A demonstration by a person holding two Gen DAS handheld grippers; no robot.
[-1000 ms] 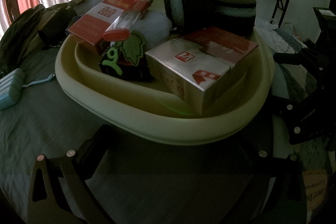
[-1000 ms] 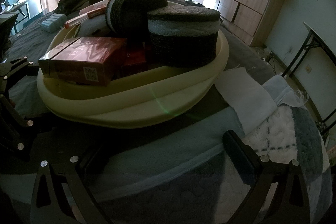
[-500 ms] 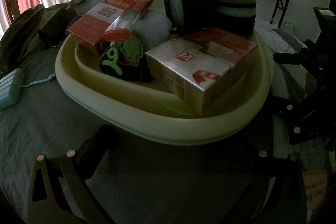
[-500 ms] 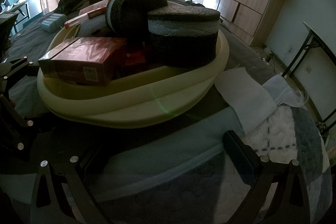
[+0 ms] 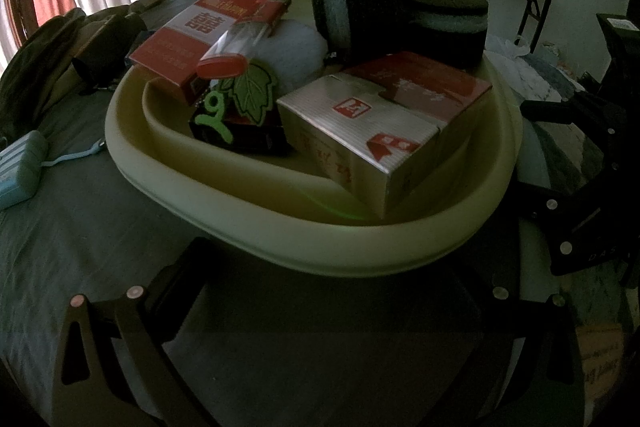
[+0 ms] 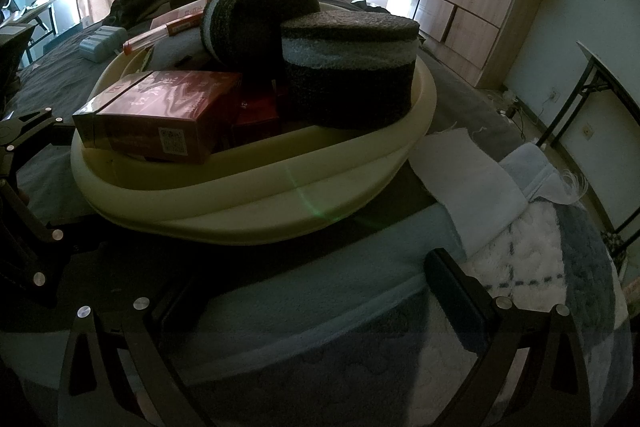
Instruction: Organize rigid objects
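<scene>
Left wrist view: left gripper (image 5: 320, 287) gapes wide, empty, before the basin (image 5: 360, 243) on the bed (image 5: 80, 227); its silver-red carton (image 5: 380, 131) looks light, stiff, best pinched across the narrow sides. Right wrist view: right gripper (image 6: 312, 291) equally spread, holding nothing, while the foam disc (image 6: 348, 75) looks squashy.

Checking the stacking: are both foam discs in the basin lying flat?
No. The front disc lies flat; the other disc stands tipped on edge, leaning on it, in the basin.

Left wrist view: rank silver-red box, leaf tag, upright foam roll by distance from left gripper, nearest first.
From the left gripper:
1. silver-red box, right of centre in the basin.
2. leaf tag, left of centre.
3. upright foam roll, at the far rim.
</scene>
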